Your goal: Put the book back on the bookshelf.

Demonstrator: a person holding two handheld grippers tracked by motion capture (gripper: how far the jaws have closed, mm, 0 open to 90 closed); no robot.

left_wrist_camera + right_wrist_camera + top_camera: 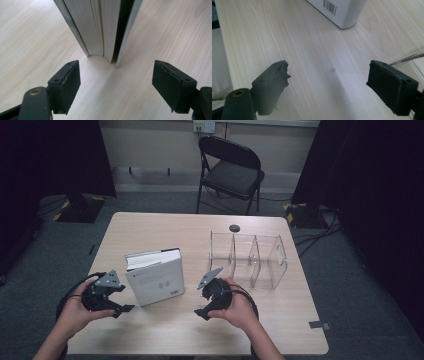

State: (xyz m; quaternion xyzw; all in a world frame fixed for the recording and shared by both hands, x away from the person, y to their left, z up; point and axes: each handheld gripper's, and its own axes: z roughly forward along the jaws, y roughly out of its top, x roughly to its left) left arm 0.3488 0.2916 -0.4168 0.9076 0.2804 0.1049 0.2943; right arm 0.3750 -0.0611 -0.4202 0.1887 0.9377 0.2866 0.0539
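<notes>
A white book (155, 277) stands upright on the wooden table (165, 230), left of centre. In the left gripper view its page edges (100, 25) face me, the covers slightly parted, just beyond the jaws. My left gripper (124, 298) sits left of the book, open (116, 66), with nothing between its pads. To the book's right, my right gripper (200, 299) is also open (328, 66) over bare wood, with the book's lower corner (342, 10) farther off. A clear acrylic divider rack (250, 255) stands behind the right gripper; one edge of it (412, 57) shows by the right jaw.
A small black round thing (234, 228) lies near the table's far edge. A black folding chair (231, 170) stands beyond the table. A strip of tape (319, 324) sits at the table's right edge. Dark curtains hang on both sides.
</notes>
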